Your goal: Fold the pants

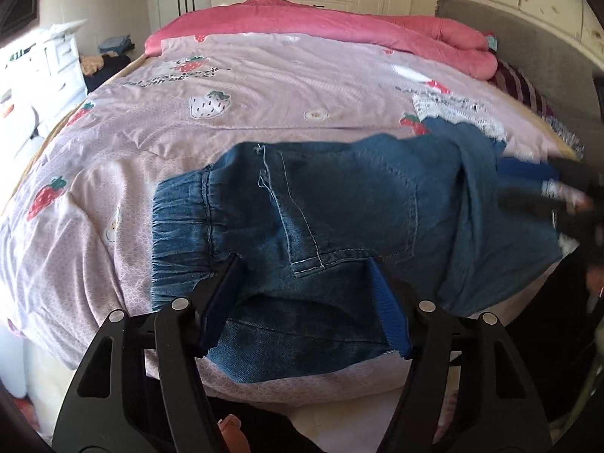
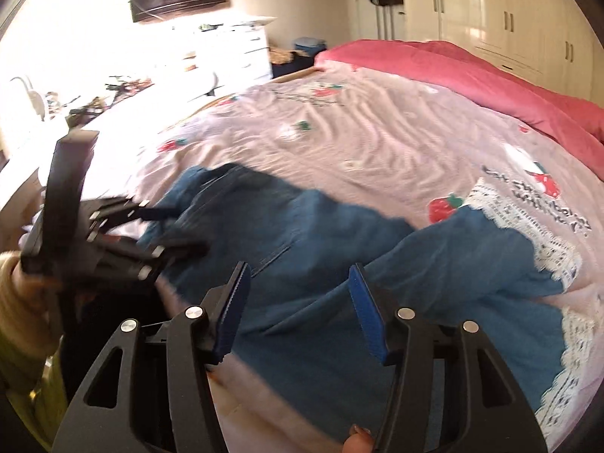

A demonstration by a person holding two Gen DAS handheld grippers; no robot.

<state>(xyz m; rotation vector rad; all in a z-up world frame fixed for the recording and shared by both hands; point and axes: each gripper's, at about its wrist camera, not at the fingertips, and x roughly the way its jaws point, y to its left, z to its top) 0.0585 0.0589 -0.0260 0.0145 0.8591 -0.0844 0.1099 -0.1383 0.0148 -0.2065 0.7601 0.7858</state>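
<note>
Blue denim pants with an elastic waistband and white lace hems lie on the bed near its front edge. My left gripper is open, its blue-padded fingers spread over the seat of the pants by the back pocket. My right gripper is open just above the legs of the pants, holding nothing. The left gripper also shows, blurred, in the right wrist view at the waist end.
The bed has a pink strawberry-print cover and a rolled pink quilt at the far side. A grey headboard stands right, a white dresser and wardrobes behind.
</note>
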